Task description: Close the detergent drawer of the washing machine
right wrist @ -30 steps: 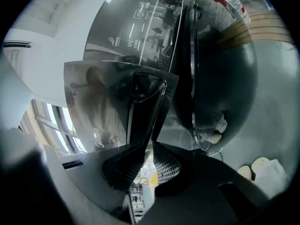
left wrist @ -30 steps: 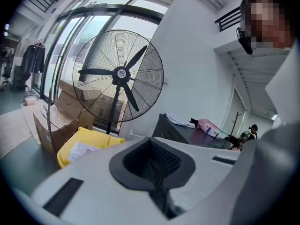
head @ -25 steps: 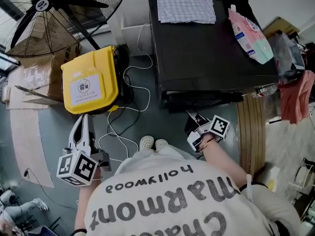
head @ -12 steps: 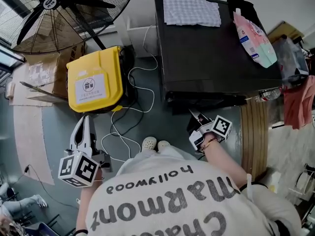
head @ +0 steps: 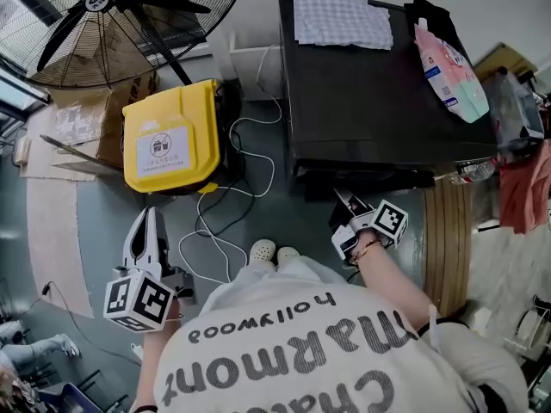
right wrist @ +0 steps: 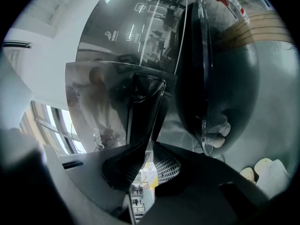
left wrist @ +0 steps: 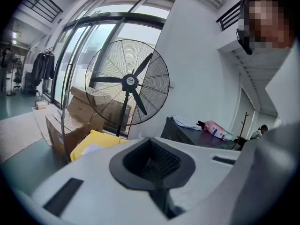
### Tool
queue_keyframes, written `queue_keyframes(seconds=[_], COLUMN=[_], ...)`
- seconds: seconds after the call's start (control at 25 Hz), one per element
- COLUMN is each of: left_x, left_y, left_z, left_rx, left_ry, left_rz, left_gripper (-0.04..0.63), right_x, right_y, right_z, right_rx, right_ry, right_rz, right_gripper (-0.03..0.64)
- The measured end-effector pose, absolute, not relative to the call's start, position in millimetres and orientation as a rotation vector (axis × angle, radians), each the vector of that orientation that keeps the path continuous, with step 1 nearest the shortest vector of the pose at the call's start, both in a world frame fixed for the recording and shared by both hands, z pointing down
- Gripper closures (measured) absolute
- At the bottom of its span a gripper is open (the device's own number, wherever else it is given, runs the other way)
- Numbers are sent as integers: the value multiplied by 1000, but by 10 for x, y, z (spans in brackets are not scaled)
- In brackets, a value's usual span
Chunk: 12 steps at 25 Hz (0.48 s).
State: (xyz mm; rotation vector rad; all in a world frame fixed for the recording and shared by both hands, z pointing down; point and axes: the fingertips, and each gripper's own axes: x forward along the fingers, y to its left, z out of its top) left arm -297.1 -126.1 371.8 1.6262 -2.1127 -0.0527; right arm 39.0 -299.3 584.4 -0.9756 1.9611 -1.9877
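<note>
My right tongs (right wrist: 146, 161) are closed on the detergent drawer (right wrist: 140, 108). Its dark front runs edge-on between the two pads, which stand only as far apart as it keeps them. The drawer sits high on the front of the black washing machine (head: 379, 93), toward the left side as I face it, and seems to stand a little proud of the glossy panel around it. In the right gripper view the round glass door (right wrist: 213, 78) bulges just beside the drawer, and I can see pale shoes (right wrist: 262, 168) on the floor past it.

My left tongs (head: 148, 218) hang well away from the machine, low on my left above the grey floor (head: 284, 218). Their pads are pressed together with nothing between them. They point toward the yellow bin (head: 168, 136), which is near their tips but not touching.

White cables (head: 250, 162) loop over the floor between the bin and the machine. A big standing fan (head: 112, 7) is behind the bin, with cardboard boxes (head: 95, 110) beside it. On top of the machine lie a checked cloth (head: 340, 15) at the back and a pink pouch (head: 452, 63) toward the right edge.
</note>
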Motion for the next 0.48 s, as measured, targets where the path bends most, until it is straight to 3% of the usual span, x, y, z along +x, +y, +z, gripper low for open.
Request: queue_keyframes(seconds=[0.48], left_x=[-2858], left_y=[-620], left_z=[3892], left_rx=[1518], left_ry=[-2181], left_rz=[-93], left_gripper=[588], right_x=[346], right_y=[-3068], right_z=[5835], right_rx=[-1102], right_ry=[1893], right_rz=[-1924], right_gripper=[532])
